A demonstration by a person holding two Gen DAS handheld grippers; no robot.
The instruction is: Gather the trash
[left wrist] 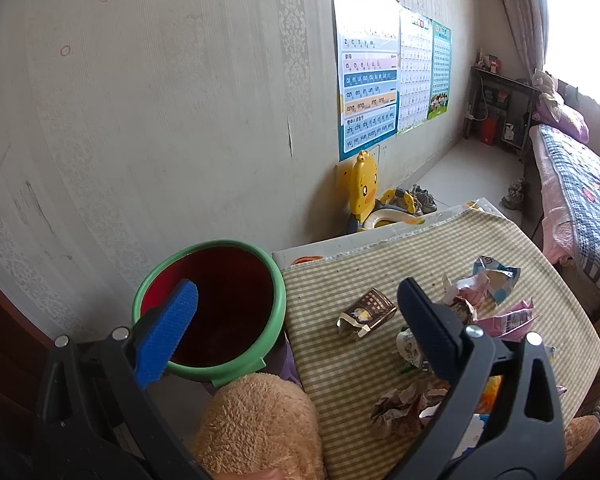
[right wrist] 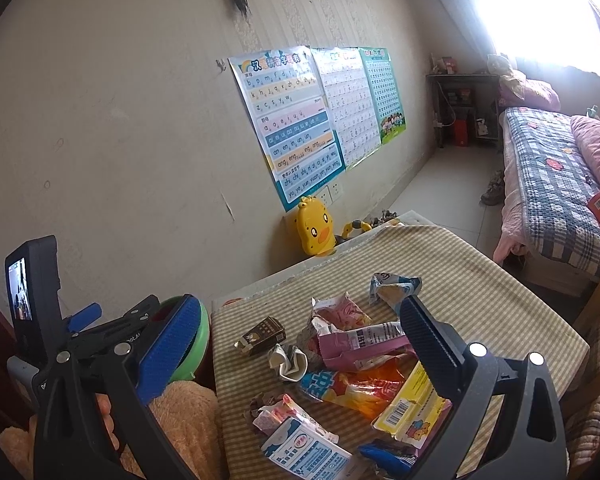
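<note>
Wrappers point(right wrist: 352, 344) and crumpled packets lie scattered on the striped cloth of the bench point(right wrist: 480, 280), among them a small brown carton point(left wrist: 366, 312) lying apart from the pile. Beside the bench edge stands a bin point(left wrist: 208, 304), green-rimmed and red inside. Left gripper point(left wrist: 300, 312) hangs spread and empty between bin and bench; right gripper point(right wrist: 296, 340) hangs spread and empty above the wrappers.
</note>
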